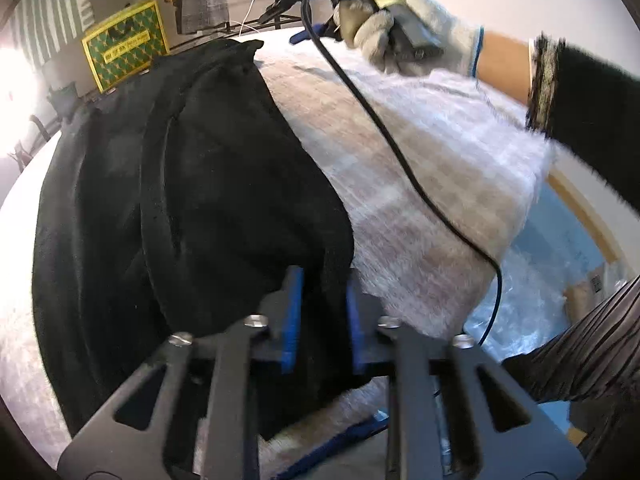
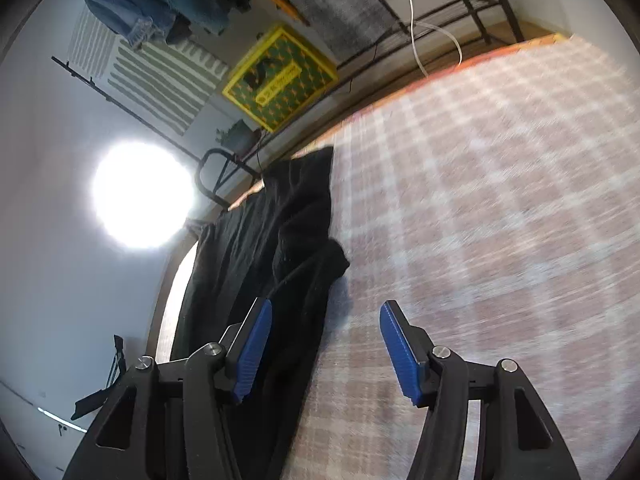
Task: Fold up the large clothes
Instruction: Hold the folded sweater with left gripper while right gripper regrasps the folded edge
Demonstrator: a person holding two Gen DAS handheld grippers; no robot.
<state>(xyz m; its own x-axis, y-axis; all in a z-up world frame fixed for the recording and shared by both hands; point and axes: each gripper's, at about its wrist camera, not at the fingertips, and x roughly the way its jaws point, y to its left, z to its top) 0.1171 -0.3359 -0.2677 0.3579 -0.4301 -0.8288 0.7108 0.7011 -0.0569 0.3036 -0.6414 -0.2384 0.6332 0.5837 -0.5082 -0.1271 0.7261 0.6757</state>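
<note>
Blue pads of the left gripper (image 1: 322, 316) sit nearest the left wrist camera, and its jaws are pinched on a fold of the black garment (image 1: 192, 200), which passes between the two pads and hangs out below them. From that pinch the dark cloth spreads away up and to the left in long rumpled folds across a plaid blanket (image 1: 400, 200) covering the bed. One garment is in view.

Seen from the right wrist camera, the right gripper (image 2: 325, 350) has its jaws spread wide with nothing between them. It hovers above the plaid blanket (image 2: 480, 200), with the black garment (image 2: 272, 240) lying under and beyond its left-hand pad, stretching toward the bed's far edge; whether the pad touches the cloth cannot be told.

In the left wrist view the person's right hand (image 1: 404, 20), in a pale knit glove, is raised over the far side of the bed, wrapped around the handle of its tool, the forearm running off to the right in a dark sleeve. A black cable (image 1: 384, 120) trails from that tool down across the blanket.

Beyond the bed stands one yellow-and-green box (image 2: 280, 80), beside a black metal frame (image 2: 472, 4).
</note>
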